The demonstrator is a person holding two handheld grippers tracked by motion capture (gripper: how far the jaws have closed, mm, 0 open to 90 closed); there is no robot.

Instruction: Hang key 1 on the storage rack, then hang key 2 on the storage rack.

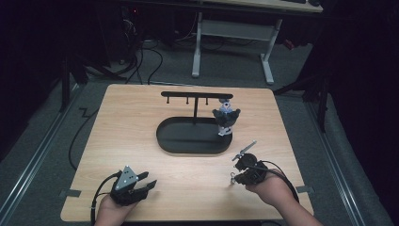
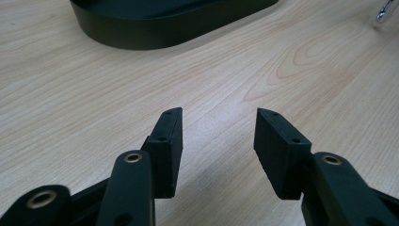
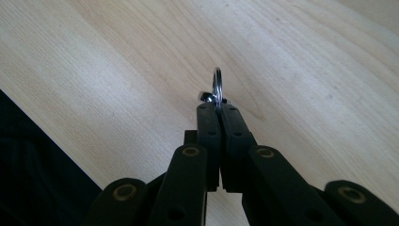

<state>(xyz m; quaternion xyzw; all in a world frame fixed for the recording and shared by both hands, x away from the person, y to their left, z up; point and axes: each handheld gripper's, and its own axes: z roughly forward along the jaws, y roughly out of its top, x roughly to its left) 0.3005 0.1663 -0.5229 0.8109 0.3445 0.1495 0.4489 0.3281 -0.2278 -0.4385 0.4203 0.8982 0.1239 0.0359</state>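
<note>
The right gripper (image 3: 217, 107) is closed tight on a metal key ring (image 3: 217, 84) above the table (image 1: 141, 141). The left gripper (image 2: 219, 127) stands partly open, holding nothing.

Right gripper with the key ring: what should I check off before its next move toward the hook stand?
1. Right gripper shut on the key ring: ok.
2. How deep the ring sits between the fingers: only its edge is pinched, not ok.
3. What hangs from the ring: cannot tell.
4. Free hook on the stand: ok, two of the three pegs look bare; a toy figure hangs at the right end.
5. Left gripper open and apart from the tray: ok.
</note>
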